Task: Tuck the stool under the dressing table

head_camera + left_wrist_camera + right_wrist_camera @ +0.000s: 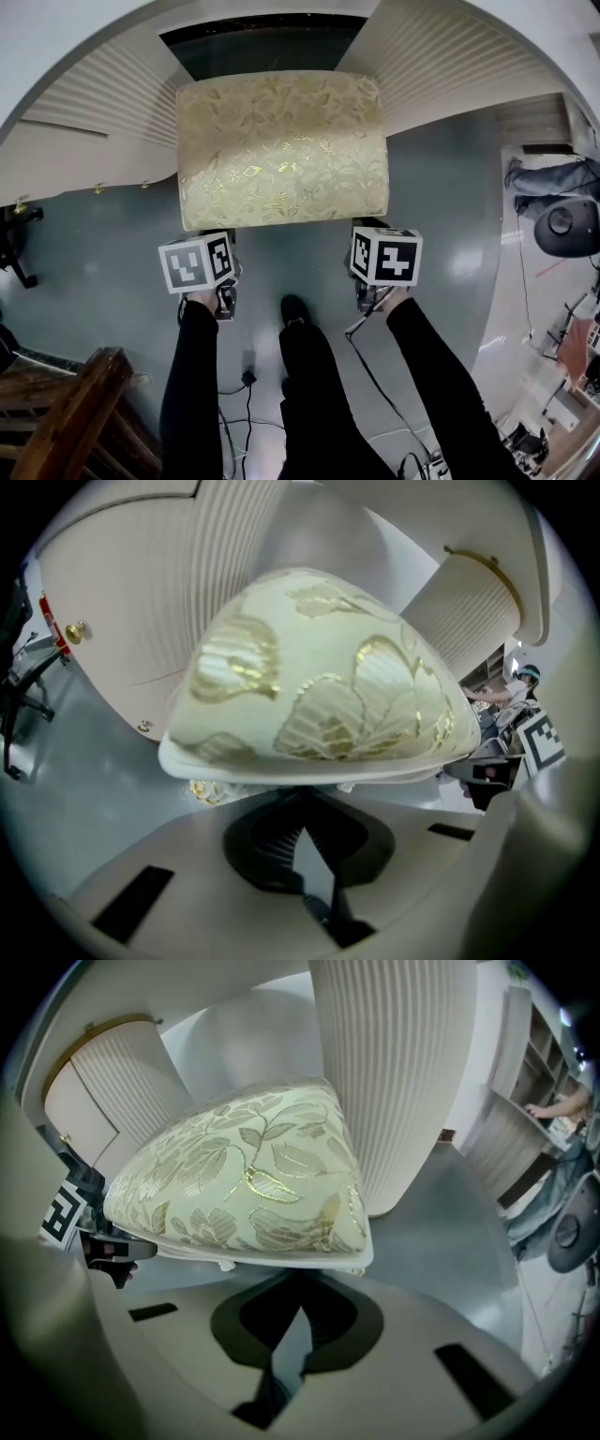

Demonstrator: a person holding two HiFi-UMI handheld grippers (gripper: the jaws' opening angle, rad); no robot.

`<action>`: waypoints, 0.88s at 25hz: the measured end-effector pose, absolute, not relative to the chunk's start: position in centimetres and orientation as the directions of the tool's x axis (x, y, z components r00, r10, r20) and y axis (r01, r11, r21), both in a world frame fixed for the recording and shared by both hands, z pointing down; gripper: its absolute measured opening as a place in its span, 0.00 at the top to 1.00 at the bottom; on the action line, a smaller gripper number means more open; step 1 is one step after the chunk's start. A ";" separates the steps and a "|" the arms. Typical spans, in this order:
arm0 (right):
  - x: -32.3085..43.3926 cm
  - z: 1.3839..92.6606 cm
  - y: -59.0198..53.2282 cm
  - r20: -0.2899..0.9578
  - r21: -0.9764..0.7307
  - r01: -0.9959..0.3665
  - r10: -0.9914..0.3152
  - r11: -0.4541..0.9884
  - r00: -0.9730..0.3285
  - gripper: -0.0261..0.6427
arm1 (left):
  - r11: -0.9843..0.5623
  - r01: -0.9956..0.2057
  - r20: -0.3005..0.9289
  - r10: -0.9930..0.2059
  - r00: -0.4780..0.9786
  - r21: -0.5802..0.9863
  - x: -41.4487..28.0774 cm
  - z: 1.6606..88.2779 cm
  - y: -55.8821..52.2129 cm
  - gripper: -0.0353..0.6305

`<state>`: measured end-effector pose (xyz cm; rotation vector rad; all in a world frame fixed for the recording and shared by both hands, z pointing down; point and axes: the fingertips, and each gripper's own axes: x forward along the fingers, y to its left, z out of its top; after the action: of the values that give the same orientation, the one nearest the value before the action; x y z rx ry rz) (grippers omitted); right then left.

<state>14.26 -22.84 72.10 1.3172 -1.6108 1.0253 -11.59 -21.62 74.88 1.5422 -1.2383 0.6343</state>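
1. The stool (281,150), with a pale cushion patterned in gold leaves, stands on the grey floor (94,234). Its far edge is at the dark opening of the dressing table (89,108), between the table's two ribbed white side units.
2. In the head view the near edge of the seat still lies outside the opening, on the person's side.
3. The left gripper (220,236) is at the near left corner of the seat, and the right gripper (370,230) is at the near right corner. Each marker cube sits just behind the cushion's edge.
4. In the left gripper view the jaws are drawn together, their tips meeting just under the seat's white rim (281,771). The cushion fills the view above them. No part of the stool shows between the tips.
5. The right gripper view shows the same: the jaws are closed to a point directly beneath the corner of the rim (309,1262), with the cushion overhead.
6. The person's shoe (293,309) stands on the floor between the two arms, short of the seat.
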 end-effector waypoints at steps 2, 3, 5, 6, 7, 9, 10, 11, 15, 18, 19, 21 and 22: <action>14.2 72.1 -22.8 0.933 -0.110 -0.987 -0.329 0.119 -0.143 0.95 | 0.031 -0.926 0.861 -0.383 0.336 0.375 -11.4 74.9 -21.7 0.94; 14.2 72.1 -22.8 0.935 -0.113 -0.987 -0.323 0.114 -0.145 0.95 | 0.037 -0.923 0.859 -0.382 0.341 0.383 -11.5 75.0 -21.7 0.94; 14.1 72.1 -22.8 0.939 -0.114 -0.988 -0.313 0.106 -0.142 0.95 | 0.049 -0.917 0.856 -0.381 0.350 0.397 -11.5 75.0 -21.7 0.94; 14.2 72.1 -22.8 0.941 -0.110 -0.988 -0.309 0.105 -0.138 0.95 | 0.049 -0.916 0.856 -0.379 0.352 0.398 -11.5 75.0 -21.7 0.94; 14.2 72.1 -22.9 0.942 -0.105 -0.989 -0.308 0.106 -0.133 0.95 | 0.047 -0.917 0.857 -0.379 0.350 0.395 -11.5 75.0 -21.7 0.94; 14.2 72.1 -22.9 0.941 -0.088 -0.989 -0.315 0.119 -0.122 0.95 | 0.042 -0.923 0.857 -0.388 0.338 0.383 -11.5 75.0 -21.7 0.94; 14.2 72.1 -22.9 0.940 -0.078 -0.989 -0.321 0.129 -0.116 0.95 | 0.040 -0.926 0.857 -0.395 0.330 0.375 -11.5 75.0 -21.7 0.94; 14.2 72.1 -22.8 0.939 -0.070 -0.988 -0.325 0.139 -0.113 0.95 | 0.038 -0.930 0.857 -0.401 0.322 0.367 -11.5 74.9 -21.7 0.94; 14.2 71.9 -22.3 0.933 -0.095 -0.987 -0.333 0.131 -0.135 0.95 | 0.033 -0.935 0.854 -0.421 0.306 0.352 -11.5 74.3 -21.6 0.94; 13.9 71.3 -21.8 0.919 -0.132 -0.985 -0.357 0.112 -0.164 0.95 | 0.028 -0.937 0.850 -0.432 0.302 0.347 -11.7 73.7 -21.2 0.94; 13.7 71.1 -21.6 0.913 -0.143 -0.983 -0.367 0.112 -0.175 0.95 | 0.026 -0.938 0.848 -0.438 0.300 0.345 -11.8 73.4 -20.9 0.94; 13.3 70.9 -21.1 0.897 -0.171 -0.977 -0.390 0.124 -0.207 0.95 | 0.026 -0.939 0.838 -0.460 0.294 0.344 -11.9 72.8 -20.4 0.94; 13.0 70.6 -20.8 0.888 -0.186 -0.974 -0.401 0.131 -0.224 0.95 | 0.028 -0.938 0.830 -0.476 0.291 0.346 -11.9 72.4 -20.1 0.94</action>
<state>13.01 -20.76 70.64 1.3374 -1.7261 1.0626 -11.93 -20.13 72.37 1.5986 -1.3286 0.6025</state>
